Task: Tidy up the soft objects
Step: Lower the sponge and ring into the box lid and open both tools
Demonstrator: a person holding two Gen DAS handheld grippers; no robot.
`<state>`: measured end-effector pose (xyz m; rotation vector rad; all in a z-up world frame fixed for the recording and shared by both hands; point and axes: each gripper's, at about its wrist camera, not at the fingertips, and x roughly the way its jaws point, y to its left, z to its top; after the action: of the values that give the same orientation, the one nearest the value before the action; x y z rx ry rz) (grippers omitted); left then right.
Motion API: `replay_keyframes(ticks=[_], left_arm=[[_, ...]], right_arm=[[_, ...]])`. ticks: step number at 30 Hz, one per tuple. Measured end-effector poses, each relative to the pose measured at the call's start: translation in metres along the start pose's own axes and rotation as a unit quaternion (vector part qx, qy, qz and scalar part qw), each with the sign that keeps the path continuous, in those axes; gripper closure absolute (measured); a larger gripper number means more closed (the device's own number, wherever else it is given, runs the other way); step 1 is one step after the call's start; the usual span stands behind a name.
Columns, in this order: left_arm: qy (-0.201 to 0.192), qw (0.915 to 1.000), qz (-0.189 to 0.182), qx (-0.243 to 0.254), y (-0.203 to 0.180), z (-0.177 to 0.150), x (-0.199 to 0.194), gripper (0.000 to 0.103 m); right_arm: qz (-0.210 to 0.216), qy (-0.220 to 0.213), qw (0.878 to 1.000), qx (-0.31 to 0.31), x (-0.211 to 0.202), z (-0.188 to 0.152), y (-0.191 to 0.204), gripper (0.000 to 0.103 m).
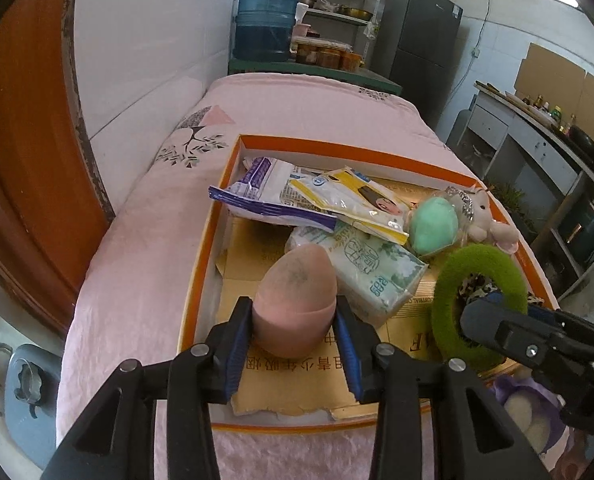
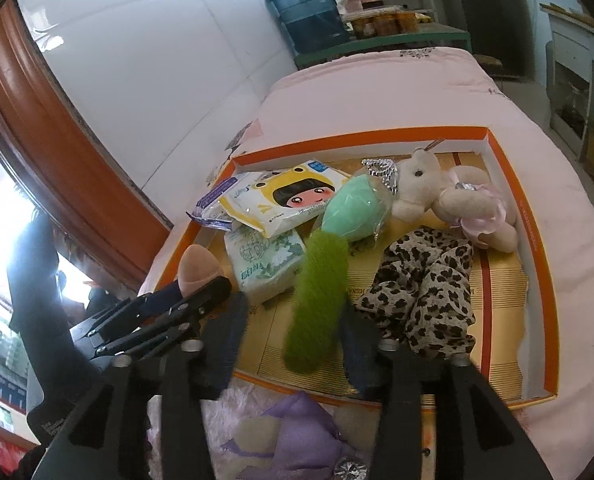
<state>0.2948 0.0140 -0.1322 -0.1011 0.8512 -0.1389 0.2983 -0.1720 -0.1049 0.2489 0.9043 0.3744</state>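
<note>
An orange-rimmed shallow box (image 1: 201, 276) (image 2: 537, 216) lies on a pink bedspread. My left gripper (image 1: 295, 322) is shut on a pink egg-shaped sponge (image 1: 297, 292) over the box's near left corner; the sponge also shows in the right wrist view (image 2: 199, 266). My right gripper (image 2: 293, 340) stands open around a green fuzzy ring (image 2: 317, 300) (image 1: 449, 292) at the box's front edge; whether its pads touch the ring I cannot tell. Beside the ring lies a leopard-print cloth (image 2: 429, 292).
In the box lie tissue packs (image 2: 265, 264) (image 1: 373, 268), a yellow cartoon wipes pack (image 2: 285, 196), a blue-white packet (image 1: 257, 192), a mint green sponge (image 2: 353, 208) and a plush bear (image 2: 457, 196). A purple plush (image 2: 297, 436) lies in front of the box. Wall and wooden headboard (image 1: 25, 160) stand left.
</note>
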Motion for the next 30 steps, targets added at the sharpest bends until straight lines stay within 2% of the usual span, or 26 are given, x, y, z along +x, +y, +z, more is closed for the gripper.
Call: replay_keyframes(ticks=[8,30], left_arm=[[-0.013,0.9999,0.002,0.006,-0.003,-0.002,-0.01,0.044],[-0.049,0.9988,-0.006,0.004,-0.008,-0.002,-0.054,0.044]], right_arm=[[-0.005,-0.005,1.0,0.002,-0.007,-0.001,-0.002,0.049],[-0.021,-0.048,0.999,0.003,-0.059,-0.007,-0.005,0.045]])
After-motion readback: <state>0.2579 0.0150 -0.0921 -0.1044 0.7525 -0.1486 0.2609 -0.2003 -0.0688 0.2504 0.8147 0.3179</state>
